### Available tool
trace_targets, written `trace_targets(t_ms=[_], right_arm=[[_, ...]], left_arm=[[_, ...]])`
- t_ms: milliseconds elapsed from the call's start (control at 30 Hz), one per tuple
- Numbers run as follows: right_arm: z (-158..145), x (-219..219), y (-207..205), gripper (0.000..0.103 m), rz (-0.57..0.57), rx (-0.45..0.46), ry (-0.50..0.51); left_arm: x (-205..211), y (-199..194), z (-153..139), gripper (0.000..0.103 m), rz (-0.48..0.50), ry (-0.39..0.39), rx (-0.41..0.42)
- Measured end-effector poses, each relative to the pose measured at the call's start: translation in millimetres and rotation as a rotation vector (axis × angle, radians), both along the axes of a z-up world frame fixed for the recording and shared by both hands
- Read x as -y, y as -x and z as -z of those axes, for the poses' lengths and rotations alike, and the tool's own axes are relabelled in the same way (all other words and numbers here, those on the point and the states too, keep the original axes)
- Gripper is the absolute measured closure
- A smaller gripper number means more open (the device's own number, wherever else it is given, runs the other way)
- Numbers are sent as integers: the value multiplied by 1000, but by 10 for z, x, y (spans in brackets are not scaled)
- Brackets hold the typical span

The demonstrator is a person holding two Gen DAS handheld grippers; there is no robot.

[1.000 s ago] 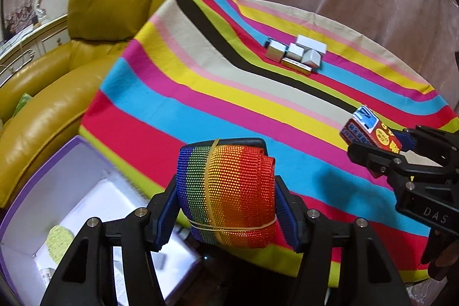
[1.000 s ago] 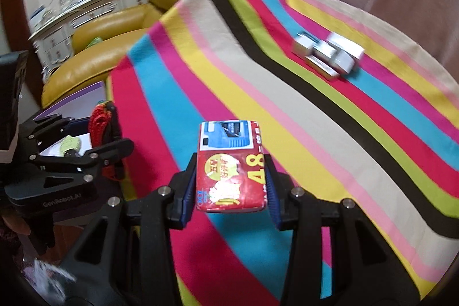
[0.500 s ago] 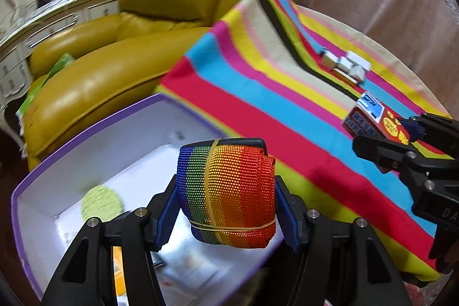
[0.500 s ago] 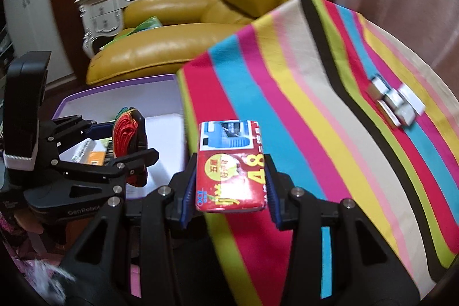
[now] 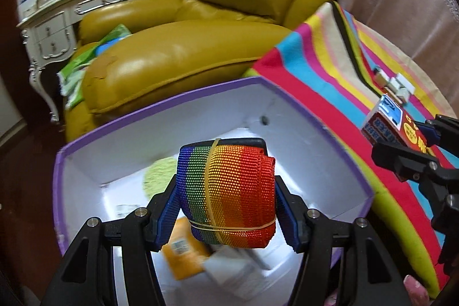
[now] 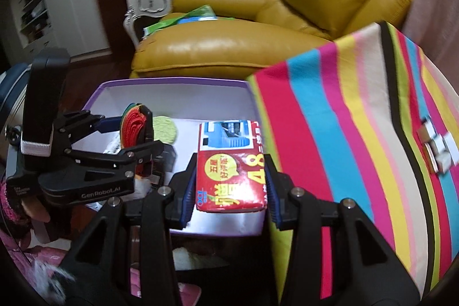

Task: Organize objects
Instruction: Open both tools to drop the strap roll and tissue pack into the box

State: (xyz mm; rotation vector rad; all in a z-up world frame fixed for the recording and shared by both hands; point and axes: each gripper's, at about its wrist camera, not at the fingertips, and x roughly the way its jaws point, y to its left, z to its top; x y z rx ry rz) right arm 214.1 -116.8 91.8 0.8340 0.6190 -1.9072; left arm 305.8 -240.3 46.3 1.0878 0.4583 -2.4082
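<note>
We count two grippers: our left gripper (image 5: 226, 208) is clamped on one rainbow strap roll (image 5: 226, 191) above the one purple box (image 5: 160, 105). Rightward, our right gripper (image 6: 229, 191) grips one red packet (image 6: 229, 165) at the box's edge, beside the striped tablecloth (image 6: 358, 119).

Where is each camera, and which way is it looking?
Left wrist: sits on the left gripper, looking down along its fingers at the rainbow strap roll above the purple box.
Right wrist: sits on the right gripper, looking down at its red packet; a hand shows at the left edge.
Shared: box, yellow armchair, striped cloth, each other's gripper.
</note>
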Motion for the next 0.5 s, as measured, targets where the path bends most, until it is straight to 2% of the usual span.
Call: trace_targets(t_ms=[133, 200, 233, 267, 333, 400, 500], right_arm=[[62, 161, -74, 57, -42, 11, 4], [68, 199, -79, 52, -55, 49, 32], [56, 196, -82, 41, -60, 55, 45], [16, 163, -87, 30, -59, 38, 63], [-84, 63, -75, 24, -35, -16, 89], [-177, -128, 30, 19, 18, -46, 116], [-224, -523, 296, 14, 130, -33, 158]], left_arm=[[67, -92, -3, 42, -35, 32, 20], [85, -102, -24, 41, -72, 64, 26], [96, -114, -59, 37, -108, 101, 30], [91, -120, -107, 29, -139, 133, 26], [77, -98, -196, 17, -158, 152, -4], [11, -30, -281, 17, -143, 151, -35], [-187, 213, -349, 16, -57, 139, -22]])
